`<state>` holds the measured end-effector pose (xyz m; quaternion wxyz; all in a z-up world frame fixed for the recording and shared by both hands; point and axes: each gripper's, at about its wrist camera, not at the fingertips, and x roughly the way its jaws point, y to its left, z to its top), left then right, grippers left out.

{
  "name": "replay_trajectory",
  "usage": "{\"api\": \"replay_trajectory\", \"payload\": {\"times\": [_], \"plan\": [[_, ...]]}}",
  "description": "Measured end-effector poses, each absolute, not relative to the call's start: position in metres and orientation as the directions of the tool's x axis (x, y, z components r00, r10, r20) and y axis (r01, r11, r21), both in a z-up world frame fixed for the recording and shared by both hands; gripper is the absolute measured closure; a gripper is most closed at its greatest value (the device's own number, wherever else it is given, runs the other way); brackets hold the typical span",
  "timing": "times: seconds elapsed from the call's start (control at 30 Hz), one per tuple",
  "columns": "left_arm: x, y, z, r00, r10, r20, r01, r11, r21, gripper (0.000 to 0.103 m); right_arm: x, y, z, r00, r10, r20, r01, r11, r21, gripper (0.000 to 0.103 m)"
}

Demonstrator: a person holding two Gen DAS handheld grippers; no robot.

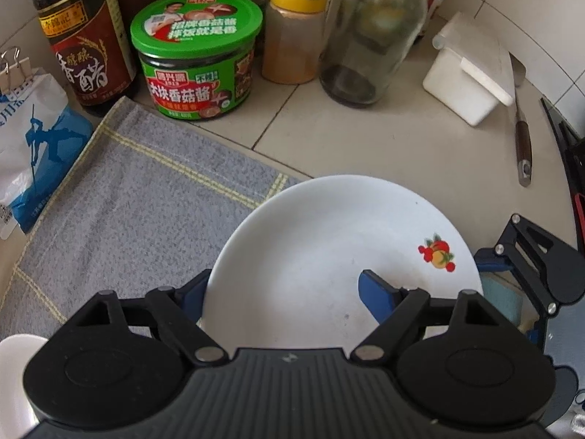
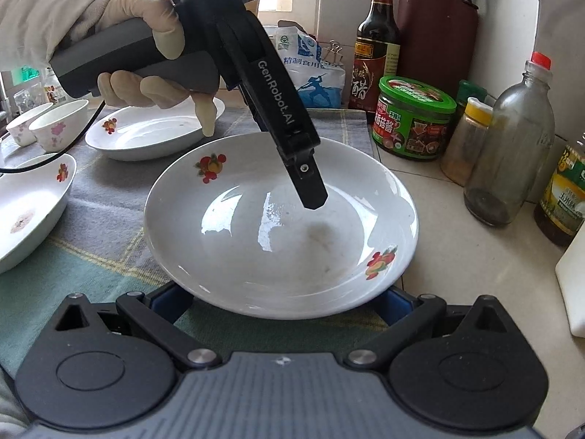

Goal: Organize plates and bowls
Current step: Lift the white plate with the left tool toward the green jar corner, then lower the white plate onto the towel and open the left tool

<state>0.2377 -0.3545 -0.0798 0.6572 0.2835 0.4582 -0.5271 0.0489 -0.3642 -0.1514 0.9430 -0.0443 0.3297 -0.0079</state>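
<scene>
A white plate point(image 1: 329, 248) with fruit decals lies half on the grey cloth point(image 1: 146, 190) and half on the tiled counter. My left gripper point(image 1: 281, 281) comes down over its far rim, open. One blue finger point(image 1: 376, 292) hangs inside the plate and the other sits outside the rim, neither pressing on it. In the right wrist view a gloved hand point(image 2: 146, 11) holds that gripper, and its fingertip point(image 2: 314, 197) hovers just above the plate point(image 2: 256, 241). My right gripper point(image 2: 285, 298) stands wide open at the near rim, its blue fingers tucked under the edge.
Two more decal plates point(image 2: 153, 135) point(image 2: 29, 212) and two small bowls point(image 2: 58, 124) sit on the cloth to the left. Behind stand a vinegar bottle point(image 1: 84, 36), a green jar point(image 1: 193, 55), a spice jar point(image 1: 292, 33), a glass bottle point(image 1: 369, 36), a white box point(image 1: 471, 73), a knife point(image 1: 523, 146) and a salt bag point(image 1: 33, 146).
</scene>
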Motion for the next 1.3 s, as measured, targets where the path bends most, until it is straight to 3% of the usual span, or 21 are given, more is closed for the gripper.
{"api": "replay_trajectory", "payload": {"times": [0.33, 0.83, 1.3], "plan": [[0.231, -0.347, -0.077, 0.097, -0.462, -0.881, 0.944, 0.323, -0.065, 0.017, 0.042, -0.362, -0.144, 0.775, -0.052, -0.630, -0.012, 0.995, -0.097, 0.000], [0.144, -0.252, -0.030, 0.318, -0.613, -0.724, 0.913, 0.403, 0.061, 0.010, 0.019, -0.343, -0.111, 0.805, -0.056, -0.590, -0.010, 0.994, -0.109, 0.000], [0.099, -0.161, -0.019, 0.459, -0.641, -0.615, 0.825, 0.565, 0.027, 0.007, 0.018, -0.289, -0.100, 0.813, -0.047, -0.580, -0.056, 0.986, -0.158, 0.000]]}}
